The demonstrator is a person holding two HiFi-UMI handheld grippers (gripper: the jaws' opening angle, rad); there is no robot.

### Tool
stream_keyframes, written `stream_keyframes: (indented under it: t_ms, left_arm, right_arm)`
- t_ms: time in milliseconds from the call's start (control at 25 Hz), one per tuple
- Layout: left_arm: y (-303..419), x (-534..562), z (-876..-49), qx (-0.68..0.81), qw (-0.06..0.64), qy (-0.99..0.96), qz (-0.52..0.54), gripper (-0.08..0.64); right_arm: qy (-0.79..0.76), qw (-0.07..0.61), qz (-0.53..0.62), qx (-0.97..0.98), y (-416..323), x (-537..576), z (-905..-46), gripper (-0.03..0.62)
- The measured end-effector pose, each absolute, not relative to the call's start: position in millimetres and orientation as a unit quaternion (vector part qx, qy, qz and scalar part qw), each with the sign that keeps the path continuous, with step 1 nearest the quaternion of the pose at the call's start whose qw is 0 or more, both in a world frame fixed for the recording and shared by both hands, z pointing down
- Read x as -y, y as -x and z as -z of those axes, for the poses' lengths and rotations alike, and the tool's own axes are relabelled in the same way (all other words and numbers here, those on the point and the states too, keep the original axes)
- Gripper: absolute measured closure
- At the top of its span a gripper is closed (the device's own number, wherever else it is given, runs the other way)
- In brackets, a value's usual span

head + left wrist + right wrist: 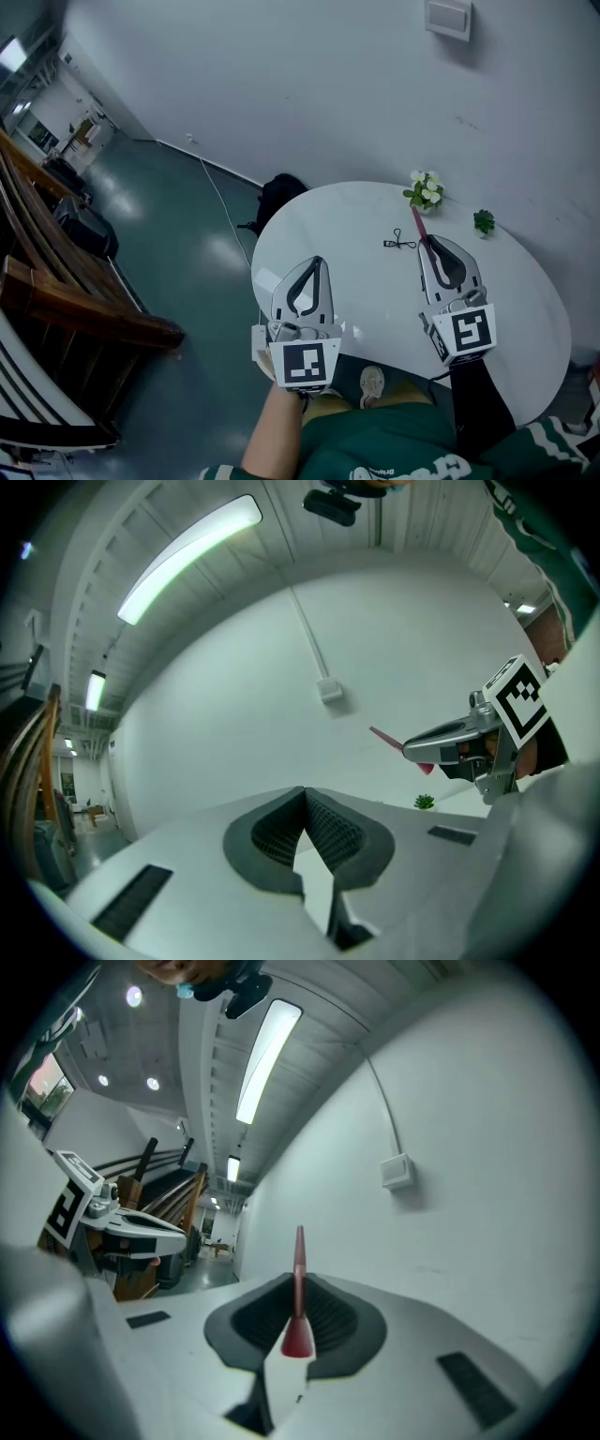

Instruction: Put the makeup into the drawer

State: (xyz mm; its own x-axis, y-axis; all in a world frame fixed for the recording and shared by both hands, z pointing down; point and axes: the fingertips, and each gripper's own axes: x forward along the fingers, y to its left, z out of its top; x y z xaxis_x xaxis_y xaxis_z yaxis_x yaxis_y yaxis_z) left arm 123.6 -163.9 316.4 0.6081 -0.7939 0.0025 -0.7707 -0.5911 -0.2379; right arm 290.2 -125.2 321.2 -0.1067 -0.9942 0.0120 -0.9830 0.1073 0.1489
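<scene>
Smooth glossy white table [356,220], shiny teal floor [169,216], varnished wooden bench [89,305], smooth red makeup stick [298,1288].

Office-like hall — strip light [187,560], bare wall [328,84], round table [356,220]

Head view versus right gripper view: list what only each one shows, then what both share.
Only the head view: the round white table, a small black tool, white flowers and a small green plant. Only the right gripper view: the ceiling strip light. Both: the right gripper shut on a slim red makeup stick, the left gripper, shut, and the wall box.
</scene>
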Motion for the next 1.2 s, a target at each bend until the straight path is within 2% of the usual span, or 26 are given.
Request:
stream_keyframes:
  t_ms: [640,920,1200]
  left_arm:
    - [104.6,141.8,-317.0,-0.577,0.103,0.805,0.094,0.560]
    - [149.3,129.0,-327.1,-0.590,0.093,0.796,0.095,0.560]
    - [166.3,126.8,-353.8,-0.584,0.086,0.799,0.114,0.560]
  right_arm:
    - [-0.525,0.046,0.048,0.849,-57.1,150.9,-321.9,0.545]
    - [-0.506,0.061,0.029,0.860,-8.7,147.4,-342.9,0.545]
    - [-0.462,0.136,-0.046,0.875,36.1,143.5,-439.8,0.545]
